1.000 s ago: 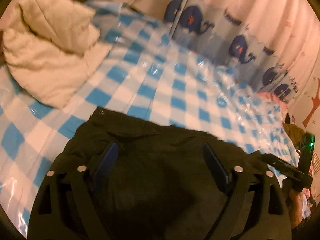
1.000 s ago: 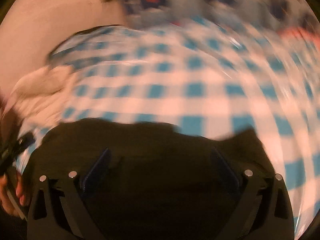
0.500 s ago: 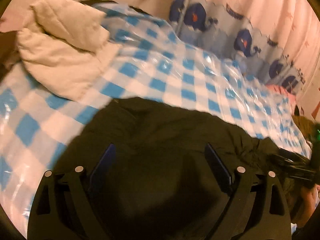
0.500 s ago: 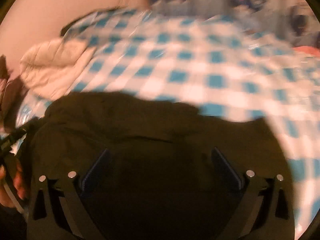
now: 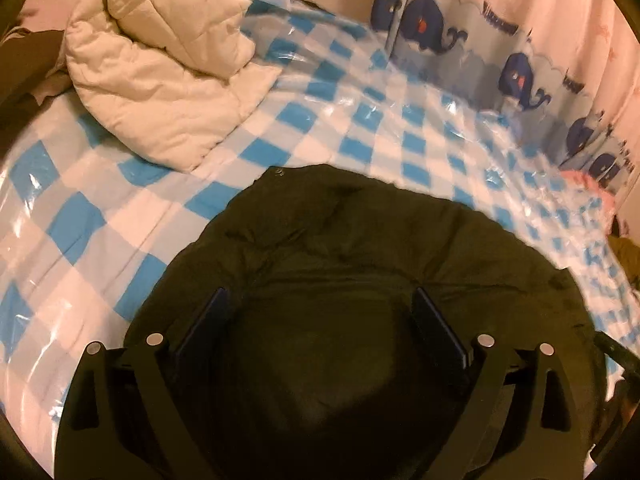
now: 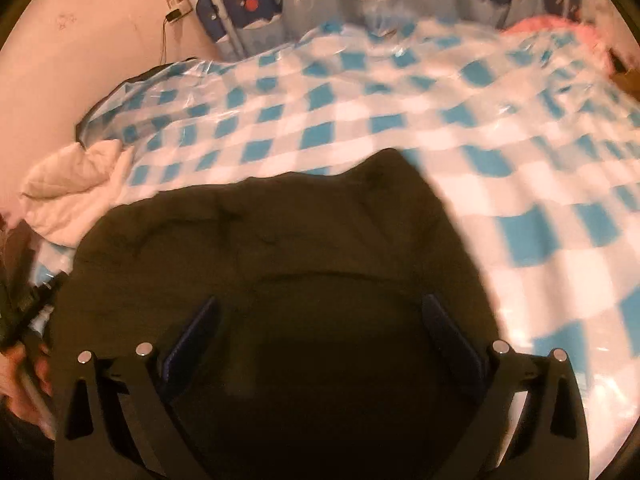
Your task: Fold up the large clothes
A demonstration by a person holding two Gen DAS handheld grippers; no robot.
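A large dark olive jacket [image 5: 360,240] lies bunched on the blue-and-white checked bed cover [image 5: 100,220]. A metal snap shows at its far edge. My left gripper [image 5: 318,312] sits over it, jaws spread wide, and dark cloth fills the space between the blue pads. In the right wrist view the same jacket [image 6: 280,232] spreads ahead, one corner pointing away over the checked cover [image 6: 400,120]. My right gripper [image 6: 320,320] stands just as wide, with fabric bulging between its fingers. Neither view shows a pinch on the cloth.
A cream quilt [image 5: 160,80] is heaped at the far left of the bed, also in the right view [image 6: 72,196]. A whale-print curtain [image 5: 516,72] hangs behind the bed. Something pink [image 5: 588,188] lies at the far right. A hand [image 6: 20,372] grips a handle at the left edge.
Both grippers have swung forward over the bed. More of the jacket spreads ahead of them, and its far edge now reaches further toward the quilt and the curtain.
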